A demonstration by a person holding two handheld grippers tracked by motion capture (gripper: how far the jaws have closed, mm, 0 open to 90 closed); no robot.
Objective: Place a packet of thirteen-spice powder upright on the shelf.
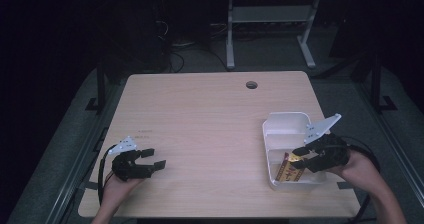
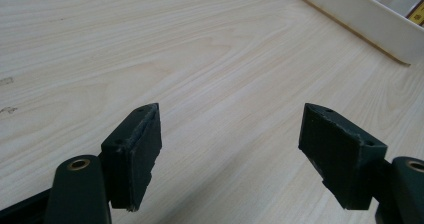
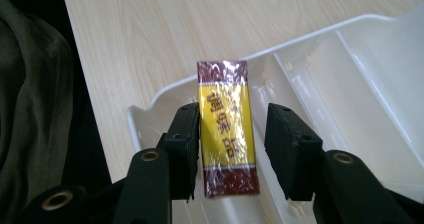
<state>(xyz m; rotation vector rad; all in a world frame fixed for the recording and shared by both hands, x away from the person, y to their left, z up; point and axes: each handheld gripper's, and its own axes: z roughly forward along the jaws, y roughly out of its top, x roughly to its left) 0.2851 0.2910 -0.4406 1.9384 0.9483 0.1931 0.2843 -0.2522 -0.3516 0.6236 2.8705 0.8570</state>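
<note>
Right gripper (image 3: 230,149) fingers released around the yellow packet (image 3: 227,129) in the white tray (image 1: 280,121); left gripper (image 2: 230,154) fingers spread over bare table (image 1: 200,119).

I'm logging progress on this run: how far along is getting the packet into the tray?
Done: the yellow and dark red foil-wrapped packet sits in the near compartment of the white plastic divided tray. In hand: the right gripper straddles it, one pad beside it, a gap at the other. Left: pulling that gripper clear. The left gripper rests open over the light wooden table.
</note>
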